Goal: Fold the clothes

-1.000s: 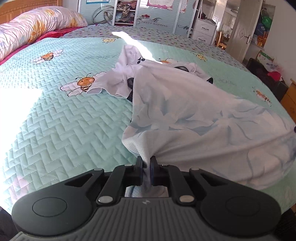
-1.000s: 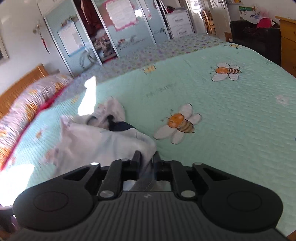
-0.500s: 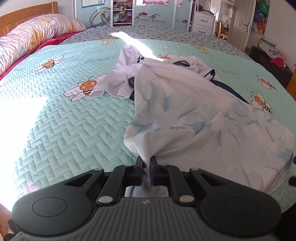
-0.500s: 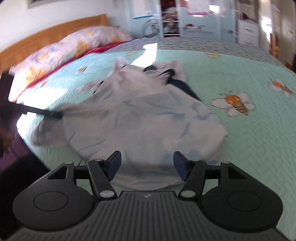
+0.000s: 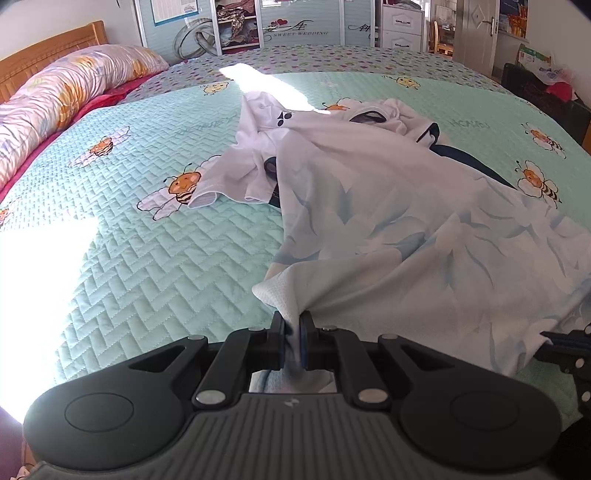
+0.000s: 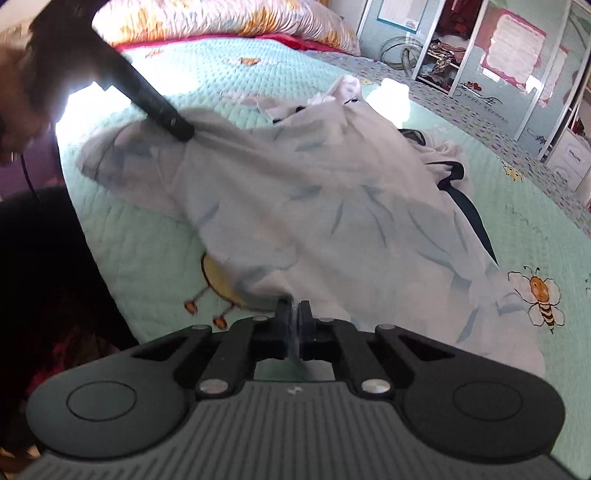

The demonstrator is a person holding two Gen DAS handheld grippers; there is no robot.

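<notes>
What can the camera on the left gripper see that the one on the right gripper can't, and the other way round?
Only the left wrist view shows the small white shirt lying spread beside the pile, and a door at the far side of the room. Only the right wrist view shows the left hand-held gripper from outside, reaching in from the upper left. Both show the pale floral garment pinched at its near edge, the bee quilt, the flowered pillow and the wardrobe.

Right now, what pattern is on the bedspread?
Mint green quilted bedspread with cartoon bees; clearest in the left wrist view.
</notes>
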